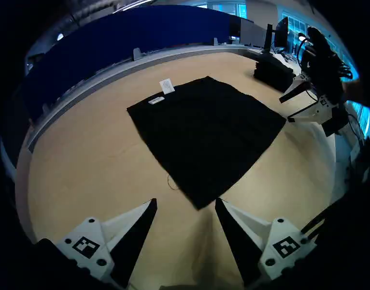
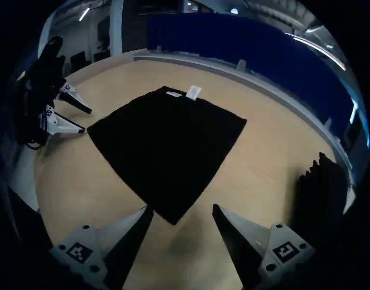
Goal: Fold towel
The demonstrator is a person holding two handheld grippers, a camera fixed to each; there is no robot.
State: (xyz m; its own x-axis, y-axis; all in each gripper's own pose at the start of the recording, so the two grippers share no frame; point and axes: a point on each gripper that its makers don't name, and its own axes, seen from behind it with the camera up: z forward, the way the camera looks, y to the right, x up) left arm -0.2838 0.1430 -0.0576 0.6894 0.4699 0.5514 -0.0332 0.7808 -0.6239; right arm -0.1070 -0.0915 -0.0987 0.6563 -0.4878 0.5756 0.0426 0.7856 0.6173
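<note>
The black towel lies flat in the middle of the table, a near corner pointing at the left gripper and another at the right gripper. Both sets of jaws are released and empty. A shallow pinch may slip off the thin cloth lying flush on the wood, and uneven lifts would likely skew the fold.

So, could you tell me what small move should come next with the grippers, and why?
Probably ease the left gripper and right gripper forward and down onto the near corners of the towel. It lies flat and unfolded on the table; both grippers are open, each with a corner just ahead of its fingertips, gripping nothing yet.
</note>
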